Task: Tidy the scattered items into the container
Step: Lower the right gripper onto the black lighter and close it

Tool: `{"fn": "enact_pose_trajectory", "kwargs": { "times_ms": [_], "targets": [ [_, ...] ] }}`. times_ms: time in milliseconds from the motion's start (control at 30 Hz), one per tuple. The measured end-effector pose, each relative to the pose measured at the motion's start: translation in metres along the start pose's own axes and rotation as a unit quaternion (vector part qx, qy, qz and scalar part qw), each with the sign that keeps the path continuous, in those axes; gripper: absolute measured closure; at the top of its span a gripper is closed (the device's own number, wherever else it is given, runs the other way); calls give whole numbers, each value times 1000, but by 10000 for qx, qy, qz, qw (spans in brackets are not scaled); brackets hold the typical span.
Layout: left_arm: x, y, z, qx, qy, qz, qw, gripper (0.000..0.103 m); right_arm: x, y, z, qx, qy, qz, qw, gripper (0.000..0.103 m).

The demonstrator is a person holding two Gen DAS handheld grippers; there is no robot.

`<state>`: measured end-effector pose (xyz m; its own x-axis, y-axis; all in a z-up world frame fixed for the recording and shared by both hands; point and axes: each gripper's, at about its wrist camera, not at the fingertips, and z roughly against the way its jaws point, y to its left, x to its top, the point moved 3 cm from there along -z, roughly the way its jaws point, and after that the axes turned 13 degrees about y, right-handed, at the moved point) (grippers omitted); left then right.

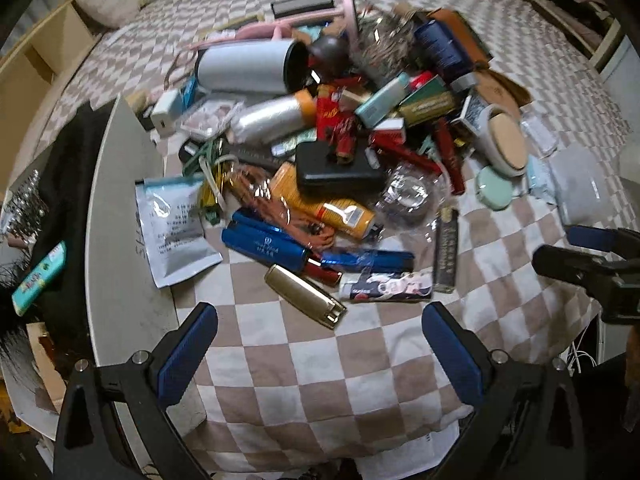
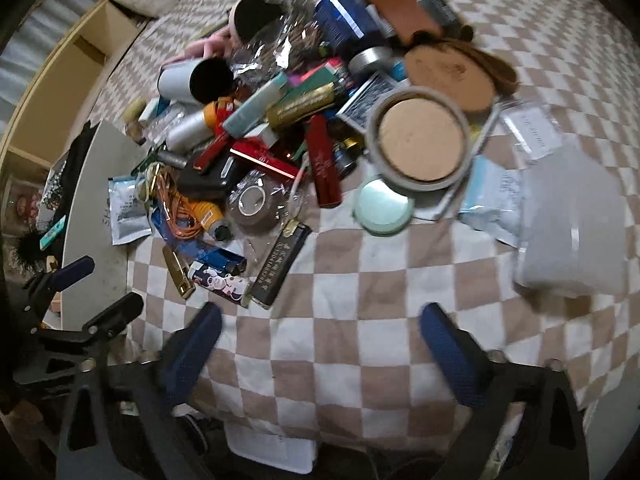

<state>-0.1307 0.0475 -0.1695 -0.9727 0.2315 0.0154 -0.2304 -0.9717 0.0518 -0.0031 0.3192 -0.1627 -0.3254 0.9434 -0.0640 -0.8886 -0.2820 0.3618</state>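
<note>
- Over the near edge of a checkered cloth (image 1: 320, 360), the left tool (image 1: 320, 344) points steeply down with its blue pads (image 1: 188, 348) spread wide and nothing between them.
- The right tool (image 2: 320, 344) hangs likewise over bare cloth, its pads apart and empty; in the left view it shows at the right margin (image 1: 580, 256).
- Just beyond the left tool lie a gold lighter (image 1: 306, 296), a picture-printed lighter (image 1: 386, 286) and a blue tube (image 1: 264, 246).
- A dark labelled bar (image 2: 278, 264) lies just ahead of the right tool, near a mint round case (image 2: 384, 210).
- Farther out, the scattered items form one heap: a black case (image 1: 340, 172), an orange bottle (image 1: 324, 204), a white cylinder (image 1: 248, 70), a cork-topped round tin (image 2: 420, 142).
- The container, a translucent plastic box (image 2: 576, 220), stands on the cloth right of the heap.
- A pale tabletop (image 1: 120, 220) adjoins the cloth at left.
</note>
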Motion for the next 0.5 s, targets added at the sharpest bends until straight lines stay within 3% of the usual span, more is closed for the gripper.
{"fn": "enact_pose_trajectory", "kwargs": {
  "times_ms": [300, 500],
  "targets": [
    [10, 3, -24, -170, 342, 251, 9990, 0, 25, 11, -40, -25, 528, -31, 9986, 52],
    [17, 3, -41, 26, 570, 282, 9980, 0, 35, 18, -56, 166, 709, -73, 9973, 56]
  ]
}}
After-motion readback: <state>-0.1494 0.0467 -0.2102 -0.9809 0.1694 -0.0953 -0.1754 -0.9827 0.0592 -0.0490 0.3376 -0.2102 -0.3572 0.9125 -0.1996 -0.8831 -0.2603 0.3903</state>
